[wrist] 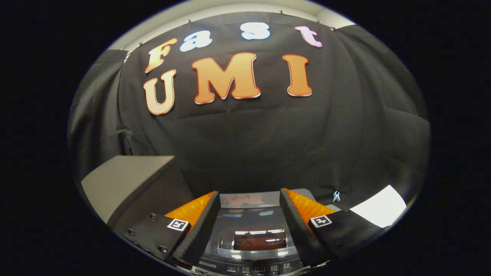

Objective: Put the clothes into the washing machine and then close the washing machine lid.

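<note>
The gripper (pixel 249 214) was held above the washer (pixel 253 245), fingers wide and empty. The lid (pixel 259 238) lay shut between them, near the washer's front edge. No clothes were seen. Judged step: closing done or loading unstarted; next move uncertain.

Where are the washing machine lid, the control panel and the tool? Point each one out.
washing machine lid (pixel 251 224), gripper view, on its glossy top between the fingers.
control panel (pixel 261 267), gripper view, on the strip of buttons nearest the camera.
tool (pixel 250 211), gripper view, midway between its fingertips, open and holding nothing.
</note>
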